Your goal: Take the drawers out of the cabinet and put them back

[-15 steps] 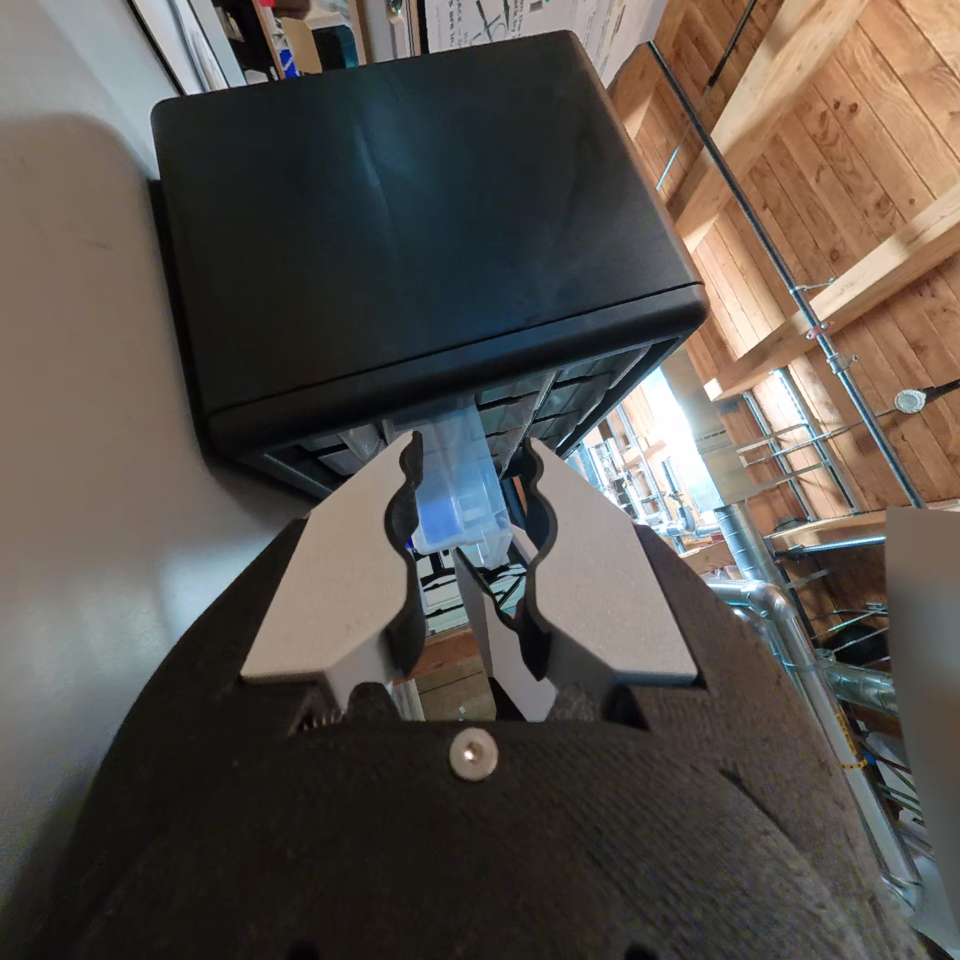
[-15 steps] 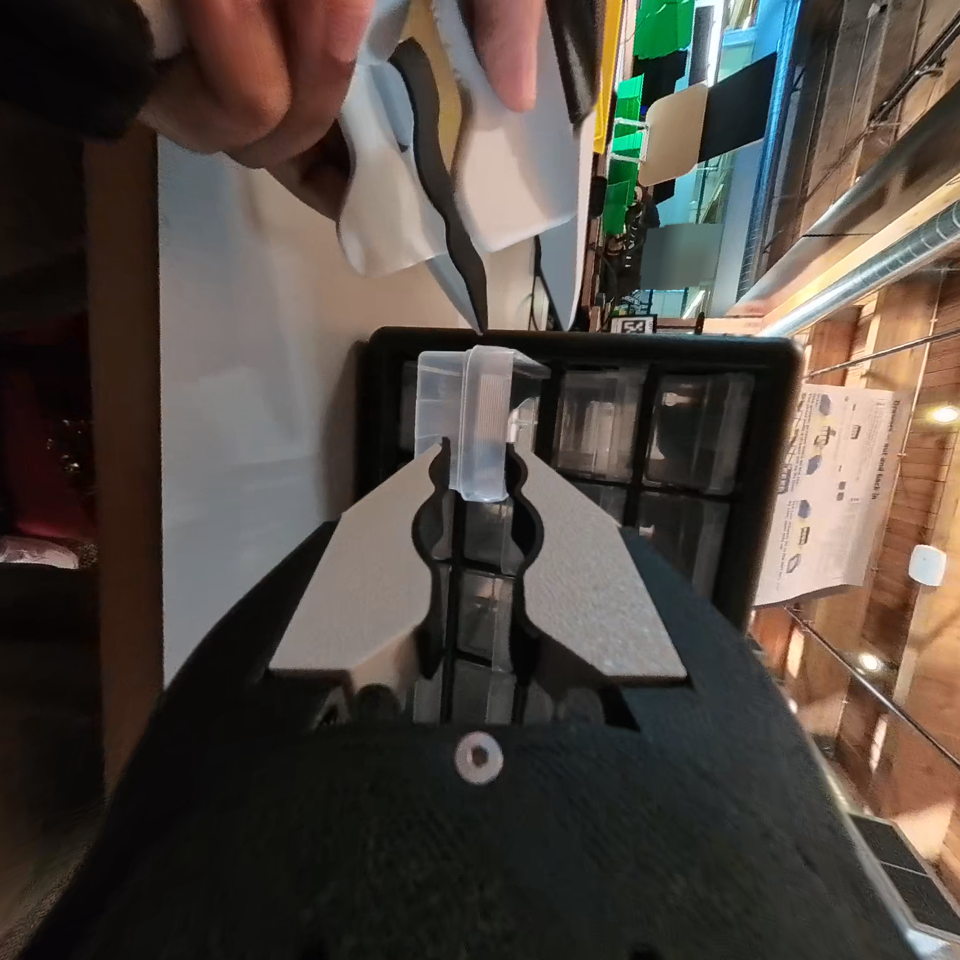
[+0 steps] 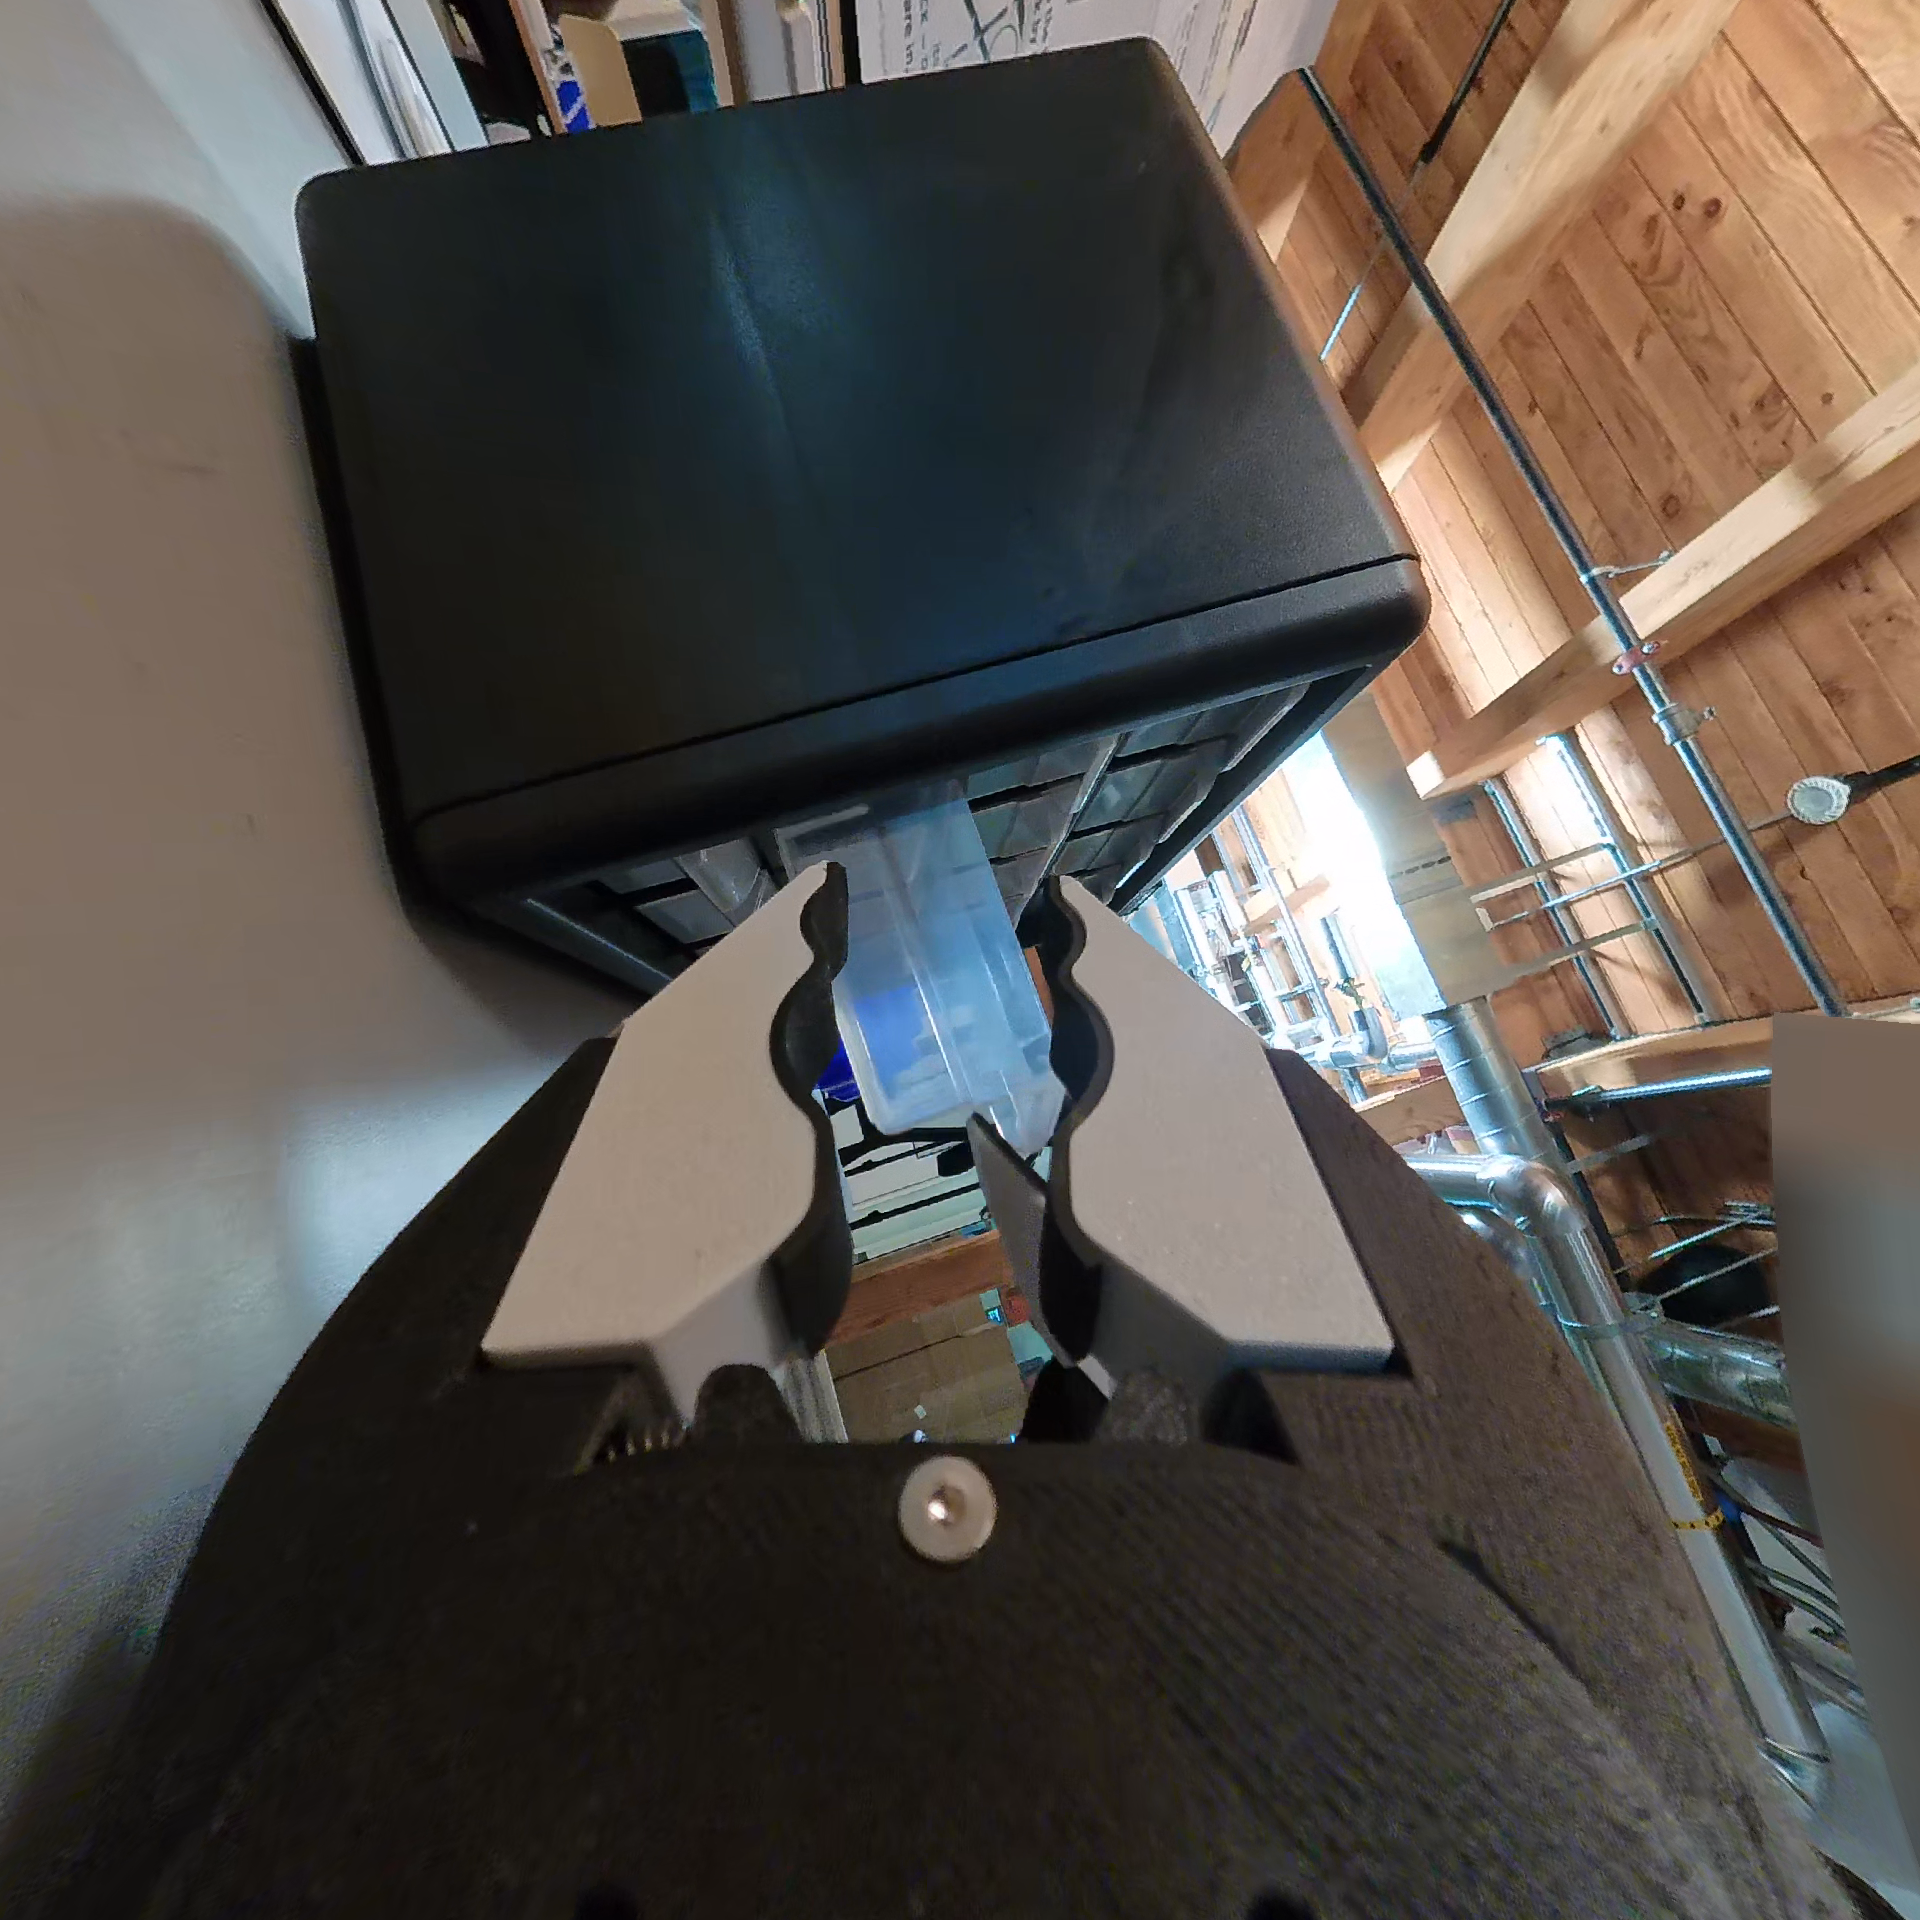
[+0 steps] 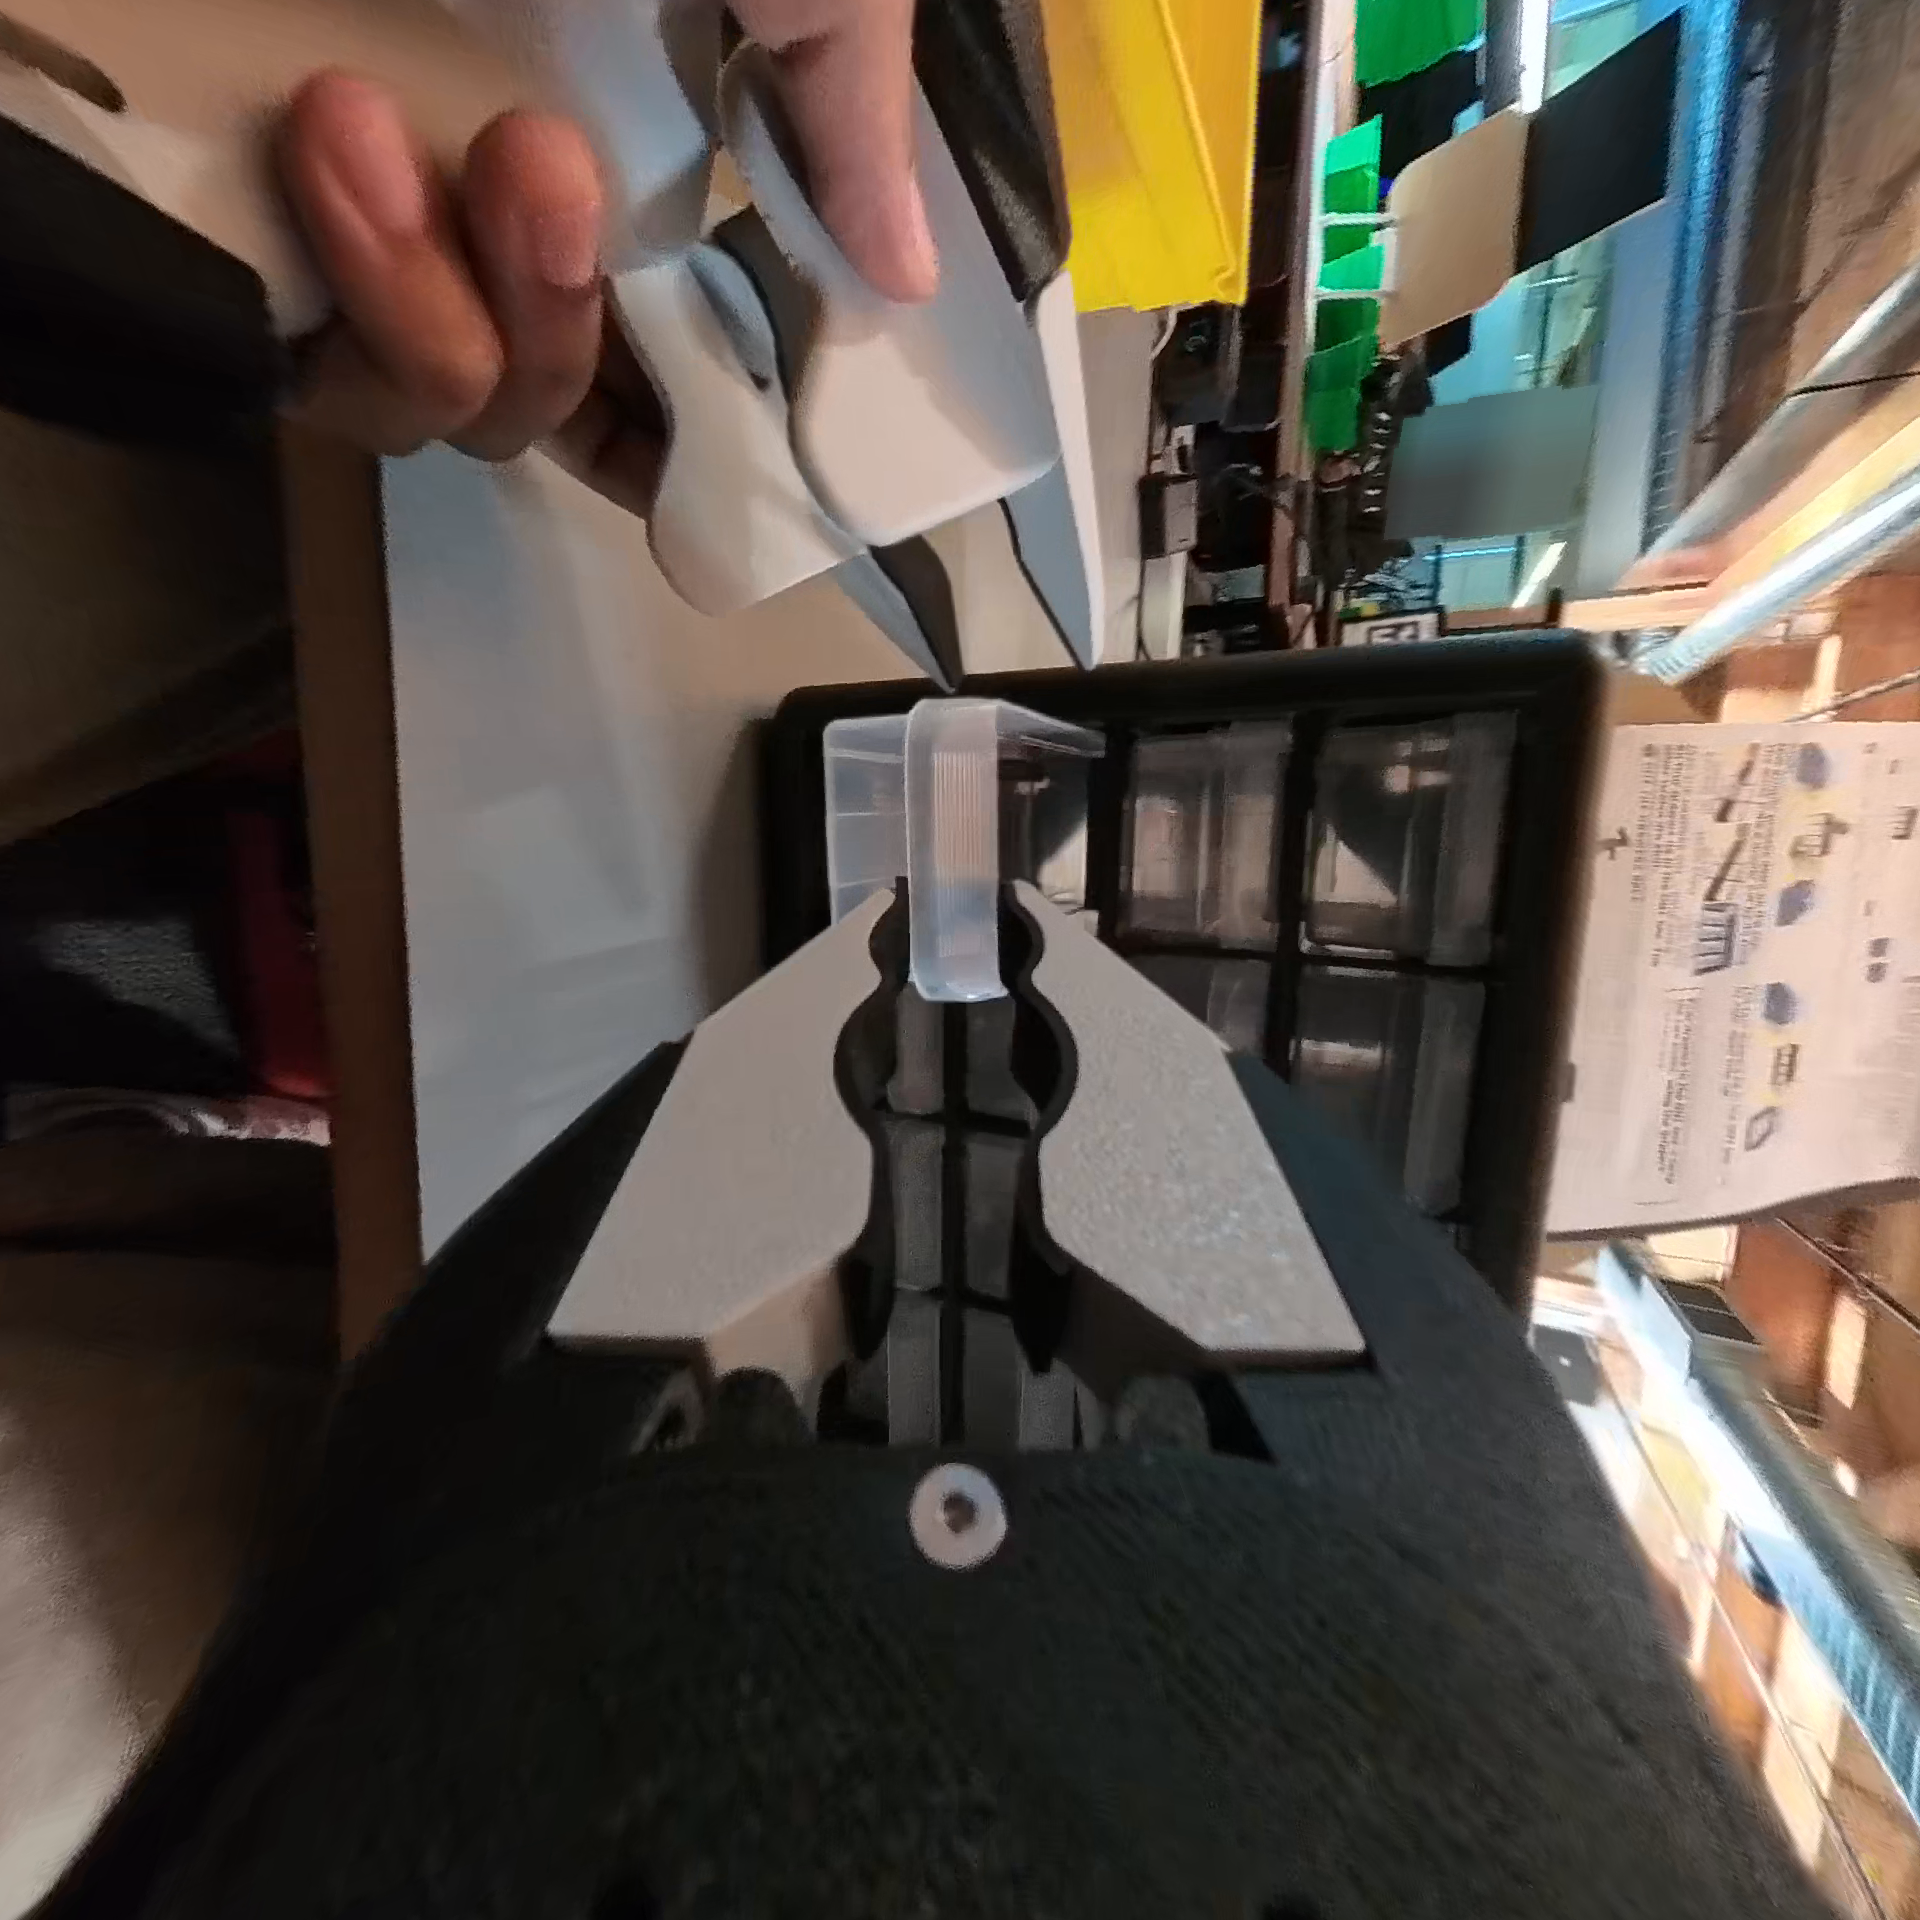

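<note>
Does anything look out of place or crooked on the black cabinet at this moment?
Yes. One clear drawer sticks out of the black cabinet, at its corner slot nearest the white surface, while the other drawers sit flush. The right gripper is shut on its front tab. No damage or spill shows.

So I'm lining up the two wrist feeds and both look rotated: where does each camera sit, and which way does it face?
Left wrist view: on the left gripper, looking along the black cabinet lid toward its front; own fingers flank the clear drawer.
Right wrist view: on the right gripper, facing the cabinet front squarely; own fingers pinch the drawer handle; the person's hand and left gripper show above.
Shared: the cabinet, that part-pulled drawer, and the left gripper.
</note>
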Available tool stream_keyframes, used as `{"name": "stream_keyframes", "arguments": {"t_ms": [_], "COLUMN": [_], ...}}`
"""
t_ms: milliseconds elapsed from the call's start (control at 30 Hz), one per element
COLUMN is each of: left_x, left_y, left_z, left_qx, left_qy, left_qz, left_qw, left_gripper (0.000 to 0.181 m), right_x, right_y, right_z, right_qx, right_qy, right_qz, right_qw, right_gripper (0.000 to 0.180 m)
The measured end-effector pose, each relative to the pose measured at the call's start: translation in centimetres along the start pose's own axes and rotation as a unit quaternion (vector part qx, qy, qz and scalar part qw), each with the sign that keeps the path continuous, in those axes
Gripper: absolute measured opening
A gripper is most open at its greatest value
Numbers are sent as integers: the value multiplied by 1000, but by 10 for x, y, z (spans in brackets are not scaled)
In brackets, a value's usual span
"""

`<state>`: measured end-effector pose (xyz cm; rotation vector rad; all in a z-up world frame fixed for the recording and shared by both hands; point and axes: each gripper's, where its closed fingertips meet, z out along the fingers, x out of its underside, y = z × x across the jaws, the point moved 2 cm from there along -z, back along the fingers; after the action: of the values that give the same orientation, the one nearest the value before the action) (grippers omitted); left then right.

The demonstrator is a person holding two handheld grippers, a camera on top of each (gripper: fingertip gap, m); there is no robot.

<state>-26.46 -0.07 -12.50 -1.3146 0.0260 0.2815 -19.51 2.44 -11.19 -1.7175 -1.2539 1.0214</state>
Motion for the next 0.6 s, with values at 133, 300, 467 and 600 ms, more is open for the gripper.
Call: {"name": "stream_keyframes", "arguments": {"t_ms": [133,300,467,600], "left_x": [0,-3,-5,-6], "left_y": [2,2,2,3], "left_z": [0,-1,-2,-2], "left_qx": [-8,-8,-10,-10], "left_qy": [2,-3,-5,-6], "left_qz": [6,11,15,14], "left_qw": [1000,1000,1000,1000], "left_gripper": [34,33,32,32], "right_x": [-1,-12,-20,-24], "right_y": [3,7,6,-3], "right_z": [-7,-20,-33,-46], "right_qx": [-24,-52,-76,-101], "right_qy": [2,-7,-22,-36], "right_qz": [-18,-25,-17,7], "right_qw": [1000,998,997,994], "right_gripper": [15,15,15,15]}}
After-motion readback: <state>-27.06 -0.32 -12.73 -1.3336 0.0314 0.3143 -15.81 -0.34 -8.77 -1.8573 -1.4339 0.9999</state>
